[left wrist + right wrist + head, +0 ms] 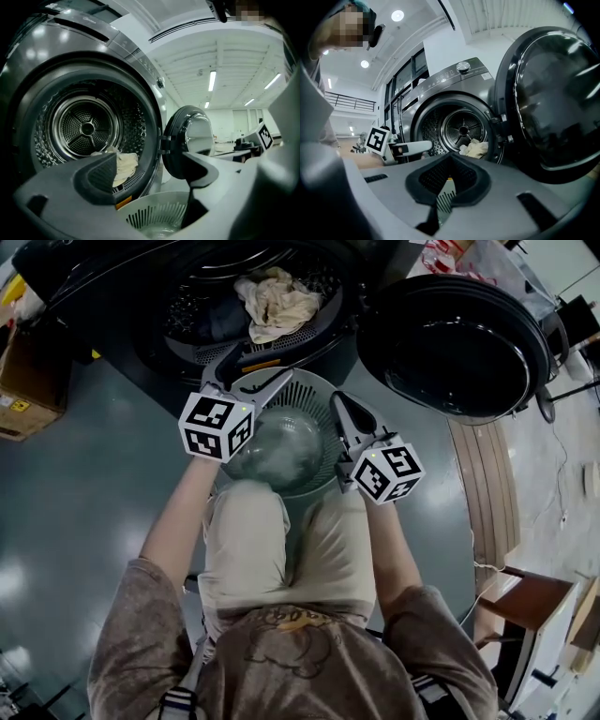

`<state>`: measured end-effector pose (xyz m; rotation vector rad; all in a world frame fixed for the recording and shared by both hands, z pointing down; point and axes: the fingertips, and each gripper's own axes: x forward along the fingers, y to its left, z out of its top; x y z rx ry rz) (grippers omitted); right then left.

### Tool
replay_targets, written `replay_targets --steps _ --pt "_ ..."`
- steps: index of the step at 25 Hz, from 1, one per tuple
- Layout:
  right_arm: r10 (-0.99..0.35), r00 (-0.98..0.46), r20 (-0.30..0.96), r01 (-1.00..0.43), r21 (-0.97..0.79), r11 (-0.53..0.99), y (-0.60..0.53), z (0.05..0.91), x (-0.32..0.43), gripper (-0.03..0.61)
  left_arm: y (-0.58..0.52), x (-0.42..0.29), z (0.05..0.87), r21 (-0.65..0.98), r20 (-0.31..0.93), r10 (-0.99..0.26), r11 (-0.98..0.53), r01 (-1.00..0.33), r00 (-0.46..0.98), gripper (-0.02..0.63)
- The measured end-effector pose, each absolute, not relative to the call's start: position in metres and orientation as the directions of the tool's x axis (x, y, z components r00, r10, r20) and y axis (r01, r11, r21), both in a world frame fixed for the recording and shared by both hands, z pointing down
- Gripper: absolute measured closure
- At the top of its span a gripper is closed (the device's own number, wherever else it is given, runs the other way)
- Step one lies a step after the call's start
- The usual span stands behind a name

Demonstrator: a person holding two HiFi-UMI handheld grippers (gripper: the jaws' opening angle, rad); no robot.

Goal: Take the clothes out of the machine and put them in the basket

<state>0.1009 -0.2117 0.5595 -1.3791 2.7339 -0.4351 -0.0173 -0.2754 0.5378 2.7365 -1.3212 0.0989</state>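
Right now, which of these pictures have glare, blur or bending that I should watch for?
Head view: highlights streak the glossy black round door, and the greyish bundle in the slotted pale plastic basket is blurred. Left gripper view: the wide lens bows the steel drum opening; the ceiling strip lights blow out. Right gripper view: streaky reflections cover that door.

Machine (440, 89): silver-grey front. Drum (86, 126): shiny steel, dotted all over with small holes. Door (455, 343): glossy black. Cloth (277, 301) in drum: cream-beige. Small label (123, 202) under drum opening: orange. Basket (319, 399): pale grey-white, wall with thin vertical slots. Garment (277, 451) in basket: plain grey. Left claw (149, 171), right claw (450, 161): light grey bodies, black ribbed pads. Marker cubes (216, 425): white with black square patterns. Floor (75, 502): dark blue-grey, glossy. Cardboard box (33, 381): brown. Person's shirt (291, 662): mottled brown; shorts (248, 540): beige.
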Motion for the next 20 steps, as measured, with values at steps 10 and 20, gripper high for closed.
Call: replay_targets --steps 10,20 --pt "-0.793 -0.601 0.096 -0.783 -0.27 0.561 -0.201 0.564 0.101 0.58 -0.357 0.007 0.588 -0.008 0.231 -0.754 -0.634 -0.774 0.615 0.156" --pt "-0.82 -0.56 0.115 -0.811 -0.275 0.516 -0.197 0.573 0.115 0.58 -0.442 0.021 0.649 -0.072 0.396 -0.743 -0.611 -0.788 0.54 0.158"
